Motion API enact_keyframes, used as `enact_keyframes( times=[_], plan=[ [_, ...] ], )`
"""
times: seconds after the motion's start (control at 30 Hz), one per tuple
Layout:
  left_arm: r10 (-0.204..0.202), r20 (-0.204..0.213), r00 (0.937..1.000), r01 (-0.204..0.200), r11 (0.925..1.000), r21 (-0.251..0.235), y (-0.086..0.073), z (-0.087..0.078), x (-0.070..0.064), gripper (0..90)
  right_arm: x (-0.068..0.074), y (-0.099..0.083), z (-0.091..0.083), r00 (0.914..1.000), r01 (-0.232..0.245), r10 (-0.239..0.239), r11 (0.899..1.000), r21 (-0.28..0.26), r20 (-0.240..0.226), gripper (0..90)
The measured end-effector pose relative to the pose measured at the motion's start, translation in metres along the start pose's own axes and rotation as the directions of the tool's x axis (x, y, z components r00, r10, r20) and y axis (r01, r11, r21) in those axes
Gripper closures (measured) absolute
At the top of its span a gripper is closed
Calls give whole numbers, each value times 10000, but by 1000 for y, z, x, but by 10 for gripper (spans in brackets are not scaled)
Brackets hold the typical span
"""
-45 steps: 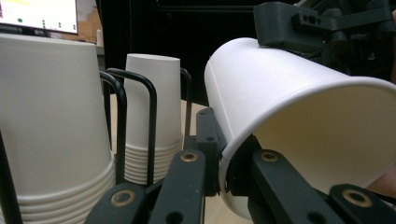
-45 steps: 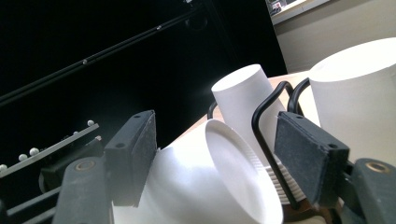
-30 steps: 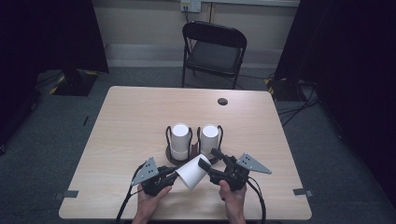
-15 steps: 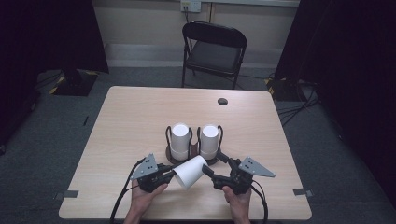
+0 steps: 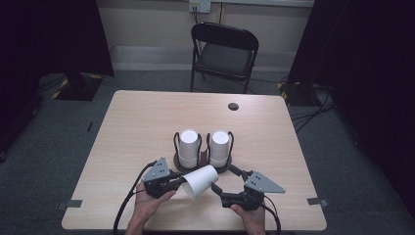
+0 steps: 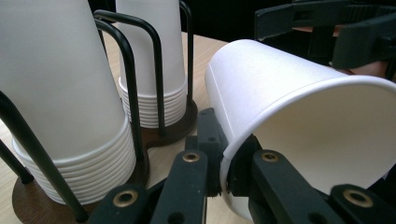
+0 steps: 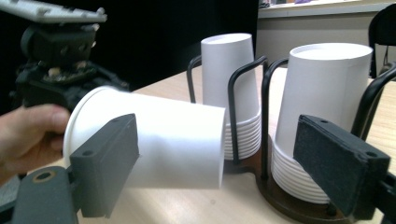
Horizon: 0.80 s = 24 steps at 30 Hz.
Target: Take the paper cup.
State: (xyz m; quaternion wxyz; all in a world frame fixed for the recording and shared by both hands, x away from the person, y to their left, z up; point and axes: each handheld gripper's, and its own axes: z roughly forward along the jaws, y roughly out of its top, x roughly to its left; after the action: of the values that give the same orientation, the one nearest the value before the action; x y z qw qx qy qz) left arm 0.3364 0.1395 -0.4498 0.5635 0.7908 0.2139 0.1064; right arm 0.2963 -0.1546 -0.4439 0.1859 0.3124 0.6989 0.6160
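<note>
Sideways, the loose cup (image 5: 199, 181) lies just in front of the cup holder (image 5: 201, 164), rim pinched by the left gripper (image 5: 175, 184); the right gripper (image 5: 218, 189), jaws wide, faces its base.

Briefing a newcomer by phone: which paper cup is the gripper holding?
On the light wooden table, find the dark two-stack cup holder. Nearer the person, the left gripper pinches one white paper cup by its rim. Only this cup lies sideways, outside both upright stacks.

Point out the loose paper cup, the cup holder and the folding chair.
loose paper cup (image 5: 199, 181), high view, on its side wall.
cup holder (image 6: 132, 88), left gripper view, on a black wire upright.
folding chair (image 5: 223, 58), high view, on its seat.
</note>
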Motion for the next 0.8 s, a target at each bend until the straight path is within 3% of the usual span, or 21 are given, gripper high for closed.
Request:
enact_keyframes(
  times=[0.17,0.47,0.6,0.8],
  plan=[
    [304,-42,9995,-302,9979,577,5,4,1,866,4,-5,0,9989,463,-460,9986,251,-131,135],
    [-59,29,10000,55,9923,1235,9,8,4,867,12,-7,0,9913,1308,-1292,9891,672,-266,135],
    [-76,169,9998,44,9839,1784,15,9,4,867,16,-10,6,9834,1774,-1705,9747,1357,-615,149],
    [-130,273,9995,67,9756,2192,21,12,3,867,22,-13,8,9696,2437,-2369,9575,1542,-610,157]
  ],
)
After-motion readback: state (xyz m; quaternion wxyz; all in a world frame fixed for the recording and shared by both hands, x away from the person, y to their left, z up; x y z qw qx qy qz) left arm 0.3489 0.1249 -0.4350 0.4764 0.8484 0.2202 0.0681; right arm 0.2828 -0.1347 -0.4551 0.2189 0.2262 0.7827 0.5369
